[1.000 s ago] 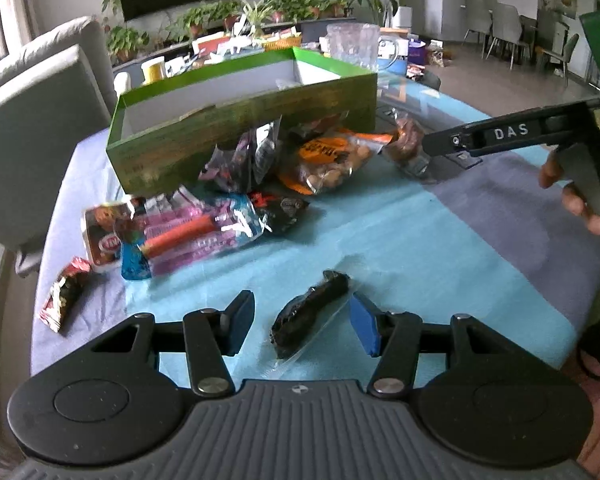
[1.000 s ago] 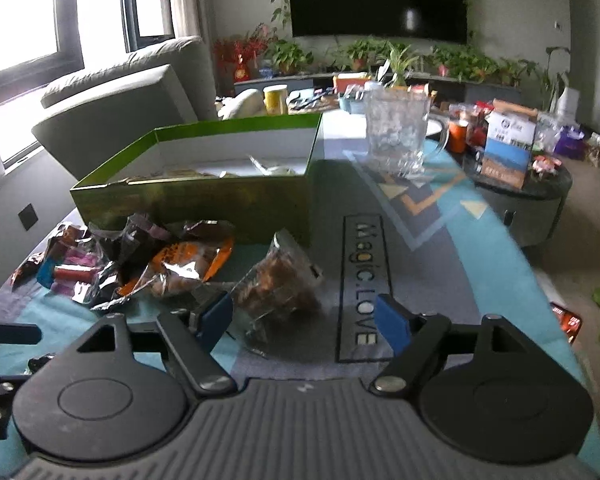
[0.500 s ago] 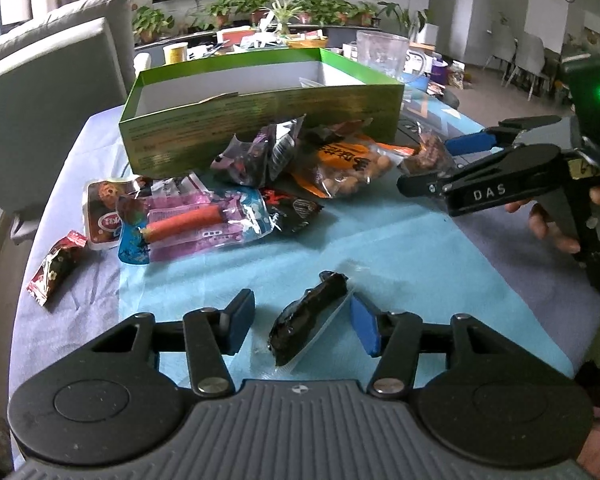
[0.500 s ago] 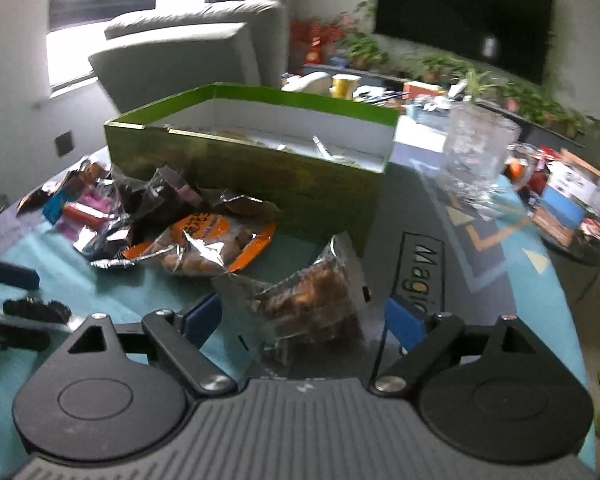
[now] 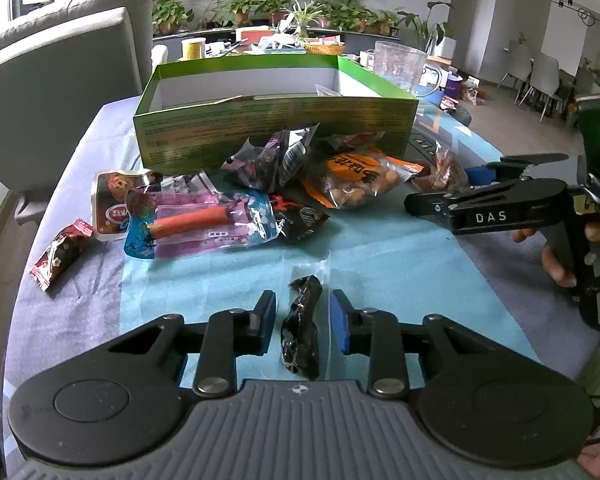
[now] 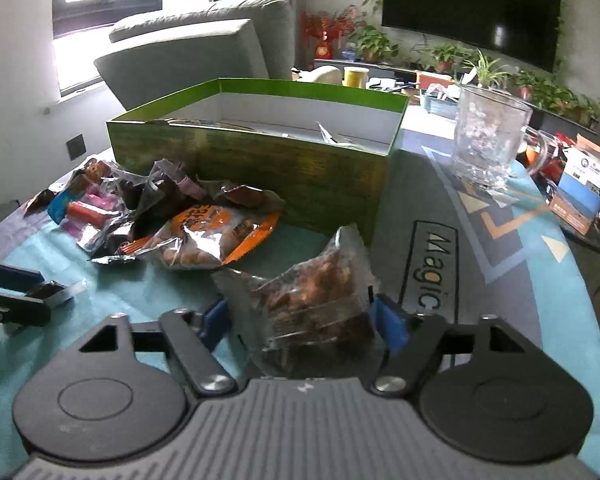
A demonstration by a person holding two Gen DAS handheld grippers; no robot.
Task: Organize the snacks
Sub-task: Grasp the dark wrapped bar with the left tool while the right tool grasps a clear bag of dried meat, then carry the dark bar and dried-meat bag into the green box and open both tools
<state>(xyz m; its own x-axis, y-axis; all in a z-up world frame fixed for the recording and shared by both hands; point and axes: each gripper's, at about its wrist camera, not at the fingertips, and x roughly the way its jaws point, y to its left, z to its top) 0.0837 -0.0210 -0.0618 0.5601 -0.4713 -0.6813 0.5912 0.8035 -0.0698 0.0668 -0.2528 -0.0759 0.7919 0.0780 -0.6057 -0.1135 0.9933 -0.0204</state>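
Step in hand, by judgement: pick-up of loose snacks for the open green cardboard box (image 5: pixel 276 128) at the far side of the tabletop (image 5: pixel 400 256).

Left hand-held gripper (image 5: pixel 302 322): fingers spread, straddling a slim dark snack in clear wrap (image 5: pixel 302 330) on the near tabletop; neither pad touches it. Its long axis runs near to far, far end tilted slightly right.

Right hand-held gripper (image 6: pixel 304 322): fingers spread around a clear crinkled bag of brown snacks (image 6: pixel 316 300), just beside the box's near right corner; contact with the pads cannot be told. The bag's long axis slants toward the far right.

Next move calls for closing on each packet, lifting over the box wall, releasing inside
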